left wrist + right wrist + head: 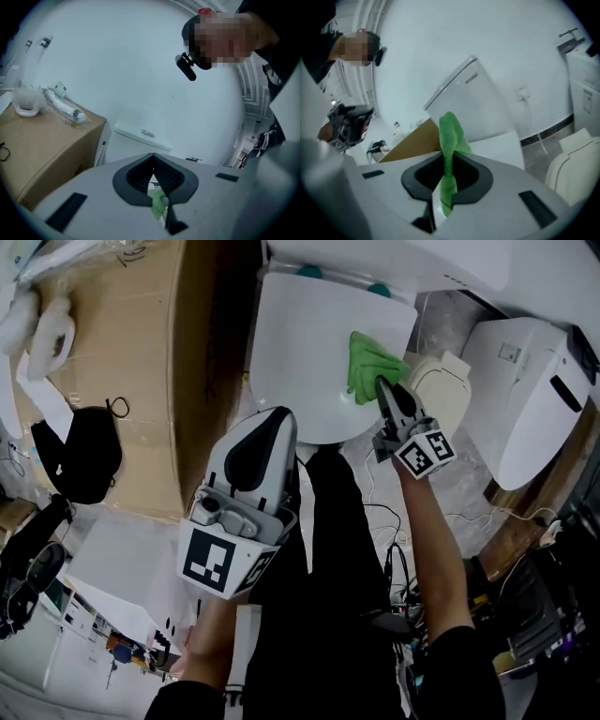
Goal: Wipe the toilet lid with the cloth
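Note:
The white toilet lid (300, 352) lies closed at the top centre of the head view. A green cloth (371, 366) rests bunched on the lid's right side. My right gripper (382, 388) is shut on the cloth and holds it against the lid. In the right gripper view the cloth (449, 140) stands up from between the jaws of the right gripper (446, 161). My left gripper (270, 420) hangs over the lid's near edge, shut with nothing in it. In the left gripper view the left gripper (153, 158) points at the tank (136, 139); the cloth (157, 202) shows through the gap.
A large cardboard box (112, 343) stands left of the toilet with white plastic parts (47, 329) on it and a black bag (80, 451) against it. Right of the toilet are a beige seat (448, 390) and a white toilet unit (525, 390). Cables (394, 549) lie on the floor.

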